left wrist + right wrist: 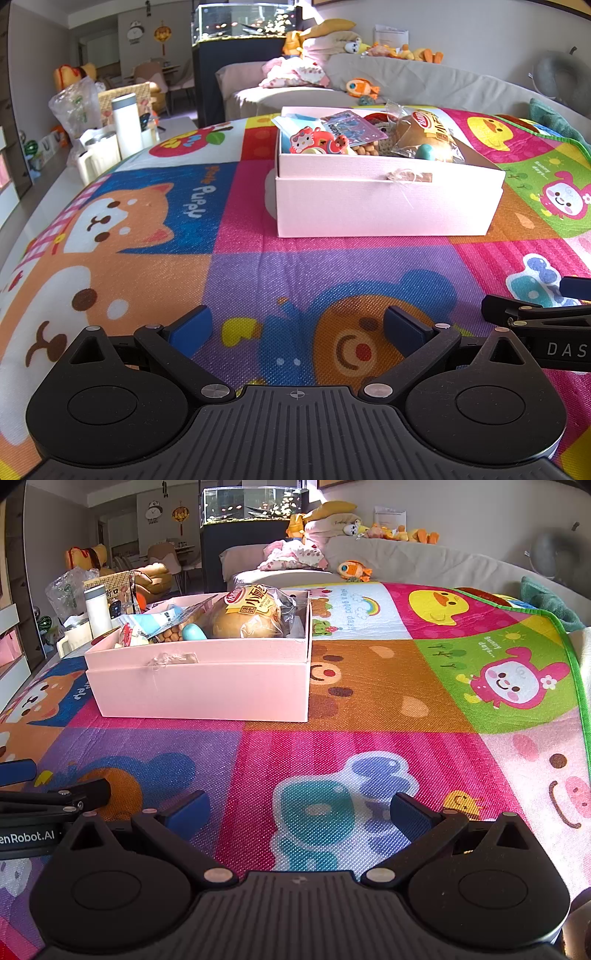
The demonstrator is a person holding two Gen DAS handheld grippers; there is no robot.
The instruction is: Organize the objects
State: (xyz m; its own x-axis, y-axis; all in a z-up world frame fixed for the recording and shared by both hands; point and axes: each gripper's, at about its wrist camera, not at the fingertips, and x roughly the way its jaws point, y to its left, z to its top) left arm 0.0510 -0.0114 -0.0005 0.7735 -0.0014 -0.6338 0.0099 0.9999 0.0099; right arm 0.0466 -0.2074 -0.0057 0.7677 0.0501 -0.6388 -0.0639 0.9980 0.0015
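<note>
A pink box (384, 206) stands on the cartoon play mat (236, 266), ahead and right in the left wrist view, ahead and left in the right wrist view (207, 690). It holds a bagged bread bun (424, 136) (251, 616), a red kitty toy (314, 142), a teal egg-shaped object (194, 632), peanuts and small packets. My left gripper (297, 328) is open and empty, low over the mat well short of the box. My right gripper (301, 812) is open and empty beside it; its fingers (535, 314) show at the left view's right edge.
A white bottle (125, 122), a white jug (99, 155) and plastic bags stand past the mat's left edge. A grey sofa (424, 81) with plush toys lies behind the mat. A fish tank (243, 22) stands at the back. The mat's green border (569, 657) runs along the right.
</note>
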